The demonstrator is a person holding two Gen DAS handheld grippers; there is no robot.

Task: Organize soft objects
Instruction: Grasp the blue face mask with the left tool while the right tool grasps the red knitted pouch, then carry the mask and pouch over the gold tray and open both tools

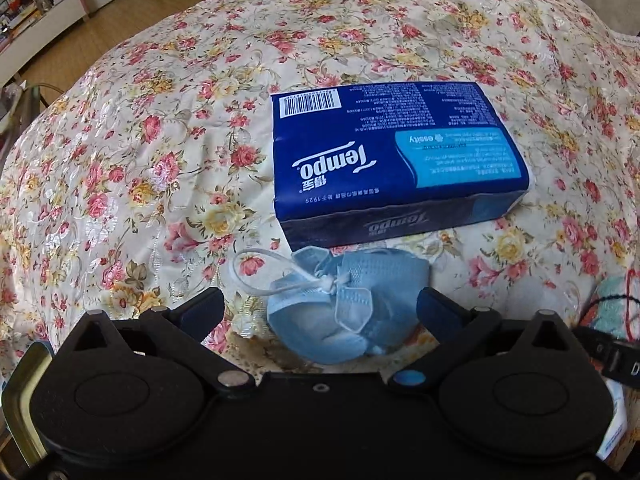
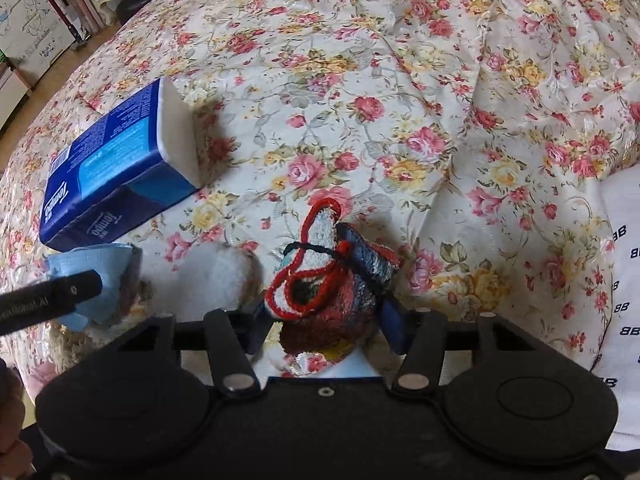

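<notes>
Item: knitted bundle (image 2: 332,280), red, dark blue and white, tied round with red and black yarn loops; lies on the floral cloth (image 2: 400,100) directly before the right camera; right gripper (image 2: 326,320) clamped on it, both blue pads pressing its sides.
Item: blue face mask (image 1: 336,312), bunched and knotted with its white ear loop; rests on the cloth just beside the near edge of the tissue pack; left gripper (image 1: 320,304) jaws wide apart, one on each side of the mask, neither touching it.
Item: blue Tempo tissue pack (image 1: 396,160), lying flat, label upside down in the left view, white end showing in the right view.
Item: white fluffy object (image 2: 220,276), between mask and knitted bundle; identity unclear.
</notes>
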